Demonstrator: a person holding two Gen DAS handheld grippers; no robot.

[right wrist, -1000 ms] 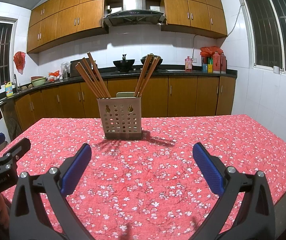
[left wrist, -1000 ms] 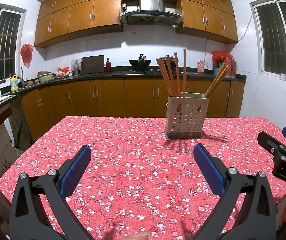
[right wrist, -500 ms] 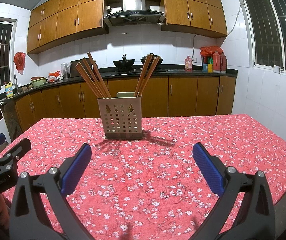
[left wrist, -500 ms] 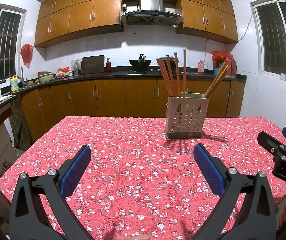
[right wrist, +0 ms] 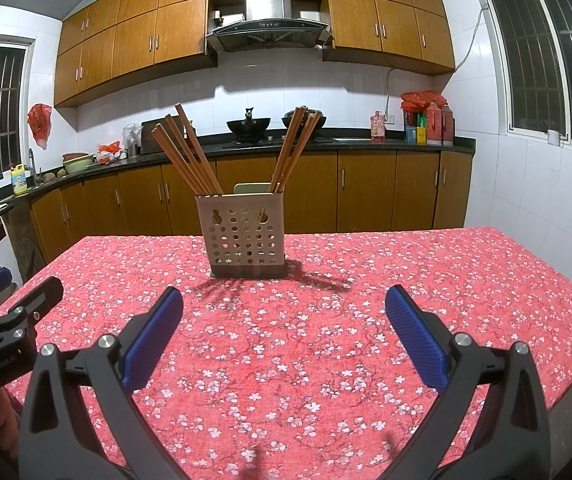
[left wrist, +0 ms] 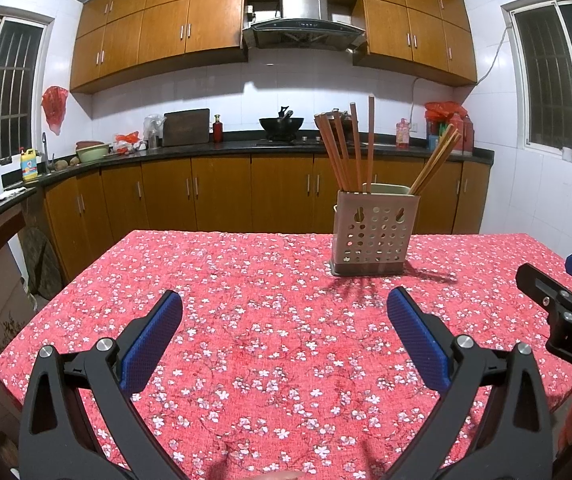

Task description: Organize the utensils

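Nearest in each wrist view, the left gripper (left wrist: 285, 312) and the right gripper (right wrist: 284, 307) are hovering low over the table's red flowered cloth (left wrist: 246, 320), each with its blue pads spread wide and nothing between them. In the right wrist view, the left gripper's tip is showing just off the right gripper's left side.

Ahead of both grippers, well beyond the fingertips, the perforated holder (right wrist: 245, 236) is standing upright on the cloth: almost straight ahead and slightly left of the right gripper, ahead and to the right of the left one (left wrist: 374, 236). There is one holder, with two bundles of chopsticks standing in it, long axes running upward. The left bundle (right wrist: 188, 156) is leaning up and to the left; about four sticks can be counted there. The right bundle (right wrist: 294, 148) is leaning up and to the right; about four again, though they overlap too much for a sure count.

Farther still, behind the table, a dark counter (right wrist: 365, 143) is running along wooden cabinets, carrying two black woks.

Compared with the frames a second ago, nothing is visibly shifting: both grippers are staying spread at the same width, and the holder and chopsticks are keeping their places.
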